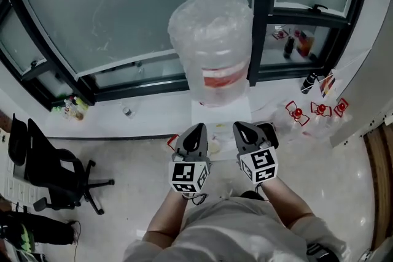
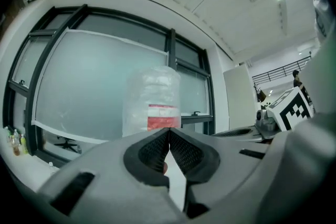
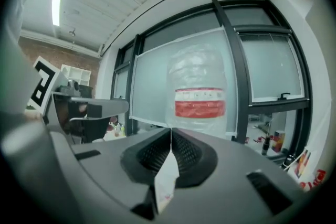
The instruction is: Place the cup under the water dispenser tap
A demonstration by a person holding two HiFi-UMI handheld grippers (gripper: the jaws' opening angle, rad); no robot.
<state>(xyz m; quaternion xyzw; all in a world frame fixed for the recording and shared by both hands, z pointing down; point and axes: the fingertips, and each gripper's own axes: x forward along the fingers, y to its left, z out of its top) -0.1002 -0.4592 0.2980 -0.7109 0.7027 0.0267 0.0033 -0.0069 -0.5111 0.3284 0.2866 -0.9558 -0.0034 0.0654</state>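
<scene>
The water dispenser (image 1: 220, 108) stands against the window, topped by a big plastic-wrapped bottle (image 1: 212, 40) with a red label. That bottle (image 2: 152, 107) fills the middle of the left gripper view, and the bottle (image 3: 199, 94) shows the same way in the right gripper view. My left gripper (image 1: 195, 131) and right gripper (image 1: 241, 128) hang side by side just before the dispenser's front, both pointing at it. The left gripper (image 2: 169, 129) is shut with nothing in it. The right gripper (image 3: 171, 130) has its tips together too. A pale round thing (image 1: 215, 145) between them may be the cup; it is mostly hidden.
A black office chair (image 1: 43, 162) stands at the left. Small bottles (image 1: 70, 107) sit on the sill at left; clear bottles with red caps (image 1: 313, 110) stand on the floor at right. The window frame (image 1: 264, 15) runs behind the dispenser.
</scene>
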